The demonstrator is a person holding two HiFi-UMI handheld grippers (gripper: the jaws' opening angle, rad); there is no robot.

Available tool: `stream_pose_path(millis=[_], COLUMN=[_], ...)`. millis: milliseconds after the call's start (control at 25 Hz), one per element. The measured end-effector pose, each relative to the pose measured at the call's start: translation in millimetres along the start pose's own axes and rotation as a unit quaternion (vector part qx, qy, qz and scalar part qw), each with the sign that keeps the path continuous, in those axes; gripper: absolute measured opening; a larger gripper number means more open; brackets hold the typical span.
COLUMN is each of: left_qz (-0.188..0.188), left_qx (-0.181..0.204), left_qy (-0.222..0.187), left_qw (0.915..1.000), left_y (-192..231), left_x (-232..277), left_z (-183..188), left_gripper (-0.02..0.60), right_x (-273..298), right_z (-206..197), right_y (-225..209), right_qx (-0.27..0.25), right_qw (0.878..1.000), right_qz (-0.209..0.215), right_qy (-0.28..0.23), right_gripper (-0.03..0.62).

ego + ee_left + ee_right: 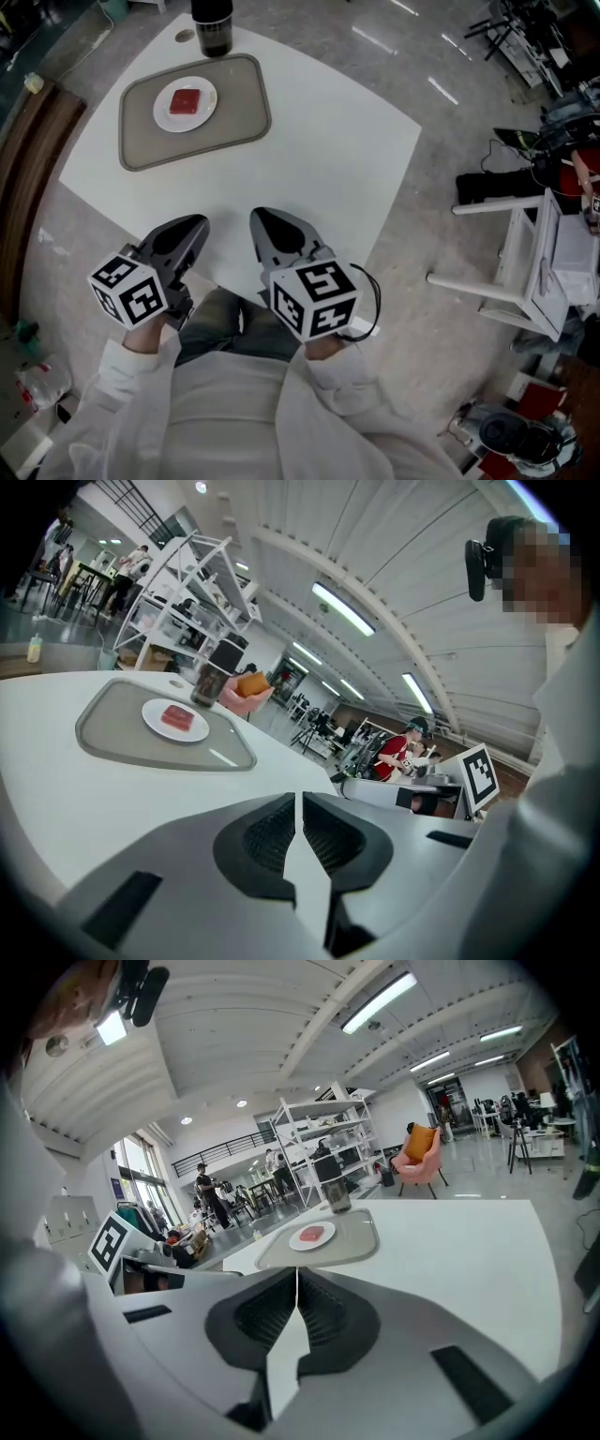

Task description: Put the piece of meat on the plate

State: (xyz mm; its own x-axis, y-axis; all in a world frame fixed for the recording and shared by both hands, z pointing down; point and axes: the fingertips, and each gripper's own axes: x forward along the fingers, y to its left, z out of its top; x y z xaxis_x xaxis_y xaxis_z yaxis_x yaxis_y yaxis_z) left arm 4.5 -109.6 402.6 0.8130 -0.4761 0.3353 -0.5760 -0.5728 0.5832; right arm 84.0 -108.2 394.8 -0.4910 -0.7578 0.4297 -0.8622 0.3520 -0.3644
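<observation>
A red piece of meat [186,100] lies on a white plate [165,118], which sits on a grey tray [239,103] at the far left of the white table [319,141]. My left gripper [200,223] and right gripper [257,216] hover side by side at the table's near edge, well short of the tray. Both are shut with nothing between the jaws. The left gripper view looks past the left gripper [298,797] to the meat [177,716] on the plate [153,714]. The right gripper view shows the right gripper [297,1269] below the distant meat [313,1234].
A dark tumbler [213,25] stands just beyond the tray at the table's far edge. A white frame stand [525,272] and floor clutter lie to the right of the table. A wooden bench edge [23,169] runs along the left. People stand among shelving [328,1138] in the background.
</observation>
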Motion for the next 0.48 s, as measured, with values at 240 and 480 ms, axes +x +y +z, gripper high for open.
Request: stream_pose_path(millis=[240,480], left_qz=[-0.028,-0.045], left_qx=[0.021,0.043], left_qy=[0.015,0.018], left_qw=[0.9993,0.9979], left_y=[-15.9,-27.9], left_x=[0.1,-7.5], left_z=[2.0,6.8], left_gripper=[0.031,0.031], right_x=[-10.5,-19.3], right_z=[1.2,3.2], right_y=[17.3,29.1], right_qx=[-0.003,-0.012], right_qw=[1.0,1.0], right_qz=[-0.006,-0.009], right_qy=[-0.015,-0.026], right_gripper=[0.018,0.017])
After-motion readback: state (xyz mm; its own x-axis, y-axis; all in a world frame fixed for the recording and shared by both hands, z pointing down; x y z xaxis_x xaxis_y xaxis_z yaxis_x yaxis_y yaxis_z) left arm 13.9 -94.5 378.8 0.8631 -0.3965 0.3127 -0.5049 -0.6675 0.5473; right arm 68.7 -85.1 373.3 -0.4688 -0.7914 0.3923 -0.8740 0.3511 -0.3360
